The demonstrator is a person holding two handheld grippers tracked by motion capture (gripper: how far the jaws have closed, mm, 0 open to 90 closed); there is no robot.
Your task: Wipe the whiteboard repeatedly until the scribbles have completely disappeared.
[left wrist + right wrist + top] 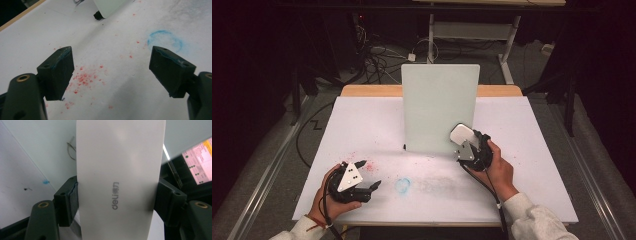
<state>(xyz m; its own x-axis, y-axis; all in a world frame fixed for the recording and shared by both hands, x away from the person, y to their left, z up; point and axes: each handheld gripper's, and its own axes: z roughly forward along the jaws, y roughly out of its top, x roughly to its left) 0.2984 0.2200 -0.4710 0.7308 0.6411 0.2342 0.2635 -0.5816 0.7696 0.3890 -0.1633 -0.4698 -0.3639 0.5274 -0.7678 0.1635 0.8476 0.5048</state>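
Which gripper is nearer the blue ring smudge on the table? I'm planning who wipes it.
Left. The left gripper sits open just beside the blue ring smudge; the right gripper is farther, up by the upright board, clamping a white eraser.

We work in a dim lab: a white-covered table [362, 120], tangled floor cables [377, 57], and metal-framed desks [472, 30] behind.

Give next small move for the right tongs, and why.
Probably press the eraser flat against the whiteboard and start a wipe. The right tongs are shut on it right at the board's lower right, and a small blue mark shows on the board nearby.
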